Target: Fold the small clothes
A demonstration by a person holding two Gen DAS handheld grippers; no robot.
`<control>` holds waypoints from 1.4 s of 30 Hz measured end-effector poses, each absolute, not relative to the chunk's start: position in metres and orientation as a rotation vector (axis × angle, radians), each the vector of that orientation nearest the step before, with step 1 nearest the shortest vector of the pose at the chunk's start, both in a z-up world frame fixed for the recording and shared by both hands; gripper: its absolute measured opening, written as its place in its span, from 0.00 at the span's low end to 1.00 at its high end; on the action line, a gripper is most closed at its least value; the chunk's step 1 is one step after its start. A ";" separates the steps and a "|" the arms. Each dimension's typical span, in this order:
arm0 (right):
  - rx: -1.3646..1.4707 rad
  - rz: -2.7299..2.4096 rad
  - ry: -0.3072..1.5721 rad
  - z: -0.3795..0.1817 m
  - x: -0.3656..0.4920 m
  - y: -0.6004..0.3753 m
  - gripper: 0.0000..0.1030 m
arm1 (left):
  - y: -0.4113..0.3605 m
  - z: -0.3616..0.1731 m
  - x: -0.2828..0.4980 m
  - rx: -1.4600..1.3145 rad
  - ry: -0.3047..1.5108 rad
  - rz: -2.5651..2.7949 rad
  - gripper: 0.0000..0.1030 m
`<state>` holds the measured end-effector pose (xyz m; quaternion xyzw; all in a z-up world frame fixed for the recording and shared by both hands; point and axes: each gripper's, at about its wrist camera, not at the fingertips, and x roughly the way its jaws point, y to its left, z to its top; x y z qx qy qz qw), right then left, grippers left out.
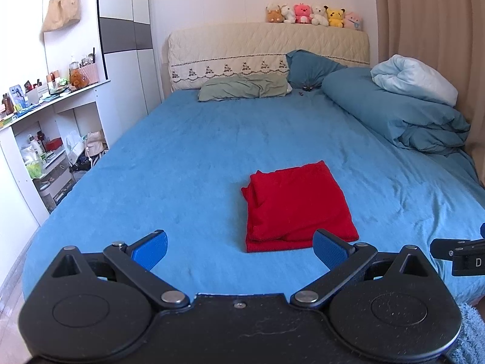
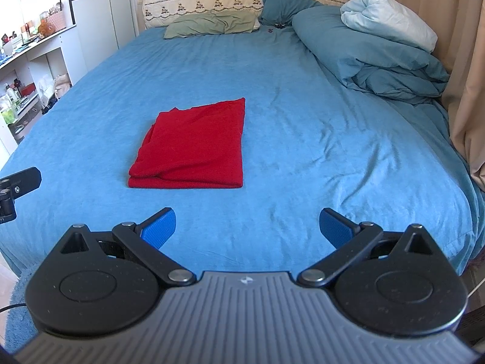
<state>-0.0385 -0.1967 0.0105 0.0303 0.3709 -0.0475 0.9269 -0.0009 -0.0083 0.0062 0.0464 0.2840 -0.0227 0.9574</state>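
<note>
Red garment folded flat on the blue bed, both grippers held wide apart and gripping nothing

The red garment [image 1: 298, 207] is seen just right of centre in the left wrist view and left of centre in the right wrist view [image 2: 194, 147]: a soft, knit-looking cloth folded into a roughly rectangular stack, layered edges bunched along the near and left sides. It is laid on the bed sheet [image 1: 182, 157], a fuzzy, slightly wrinkled blue fabric. The left gripper [image 1: 239, 247] is shown at the bottom of its frame, its blue ribbed pads [image 1: 150, 248] spread wide, nothing pinched. The right gripper [image 2: 247, 227] is likewise spread, textured blue pads [image 2: 159, 227] apart above bare sheet. A rumpled teal duvet [image 1: 403, 118] is heaped at the upper right, a quilted cream headboard [image 1: 266, 48] at the top, with plush toys [image 1: 313, 15] lined along it.
</note>
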 end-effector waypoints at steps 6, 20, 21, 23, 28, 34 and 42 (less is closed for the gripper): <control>0.061 -0.096 0.760 0.010 -0.038 -0.198 1.00 | -0.009 0.007 -0.001 0.094 0.575 -0.047 1.00; 0.064 -0.098 0.757 0.011 -0.037 -0.193 1.00 | -0.006 0.011 0.000 0.088 0.563 -0.055 1.00; 0.063 -0.097 0.757 0.011 -0.037 -0.194 1.00 | -0.006 0.012 0.000 0.088 0.564 -0.055 1.00; 0.063 -0.097 0.756 0.012 -0.037 -0.192 1.00 | -0.005 0.012 0.000 0.086 0.566 -0.054 1.00; 0.065 -0.097 0.758 0.012 -0.036 -0.188 1.00 | -0.003 0.011 -0.001 0.098 0.559 -0.046 1.00; 0.069 -0.098 0.760 0.013 -0.035 -0.184 1.00 | -0.001 0.011 0.000 0.084 0.562 -0.050 1.00; 0.069 -0.099 0.757 0.013 -0.034 -0.180 1.00 | -0.007 0.013 -0.008 0.156 0.483 -0.018 1.00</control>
